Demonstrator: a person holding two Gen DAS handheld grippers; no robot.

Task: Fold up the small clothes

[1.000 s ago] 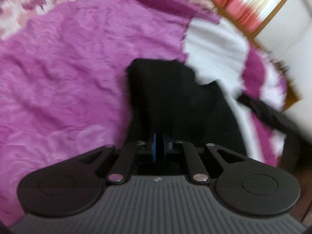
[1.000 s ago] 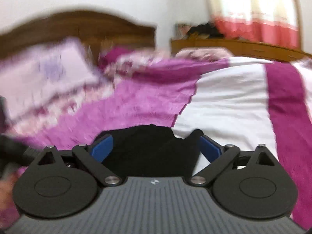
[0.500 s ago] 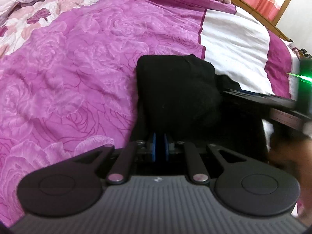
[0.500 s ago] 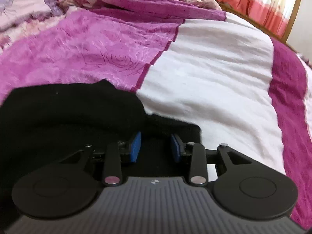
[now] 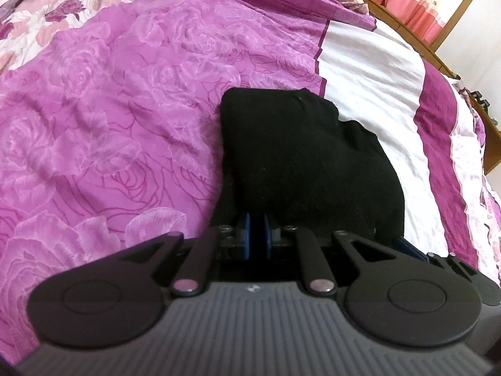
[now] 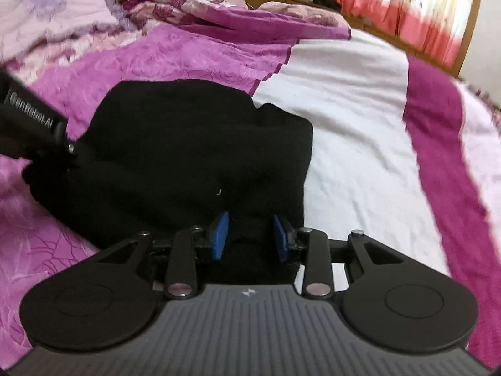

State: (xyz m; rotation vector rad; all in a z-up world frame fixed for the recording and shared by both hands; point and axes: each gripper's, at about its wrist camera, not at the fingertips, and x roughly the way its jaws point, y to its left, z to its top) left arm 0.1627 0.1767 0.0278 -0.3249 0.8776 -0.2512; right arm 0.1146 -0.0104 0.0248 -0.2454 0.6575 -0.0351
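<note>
Black knitted garment (image 5: 300,159), folded once into a thick pad, lying on the bedspread (image 5: 109,119) astride the seam between the magenta rose print and the white panel (image 6: 350,119). Long axis running away from both claws, toward the pillow (image 6: 47,3) end of the bed; near hem sitting directly under both sets of fingers. Left gripper (image 5: 255,235) pinching the near left corner, blue pads almost meeting on a thin fold of the cloth. Right gripper (image 6: 250,235) having just been closing, now standing at medium width with a bunched hem between the pads; contact looking likely, firmness not certain. Both claws side by side at the same near edge, right one beside the white panel; far folded edge lying straight ahead, so probably calling for a lift and carry forward.
</note>
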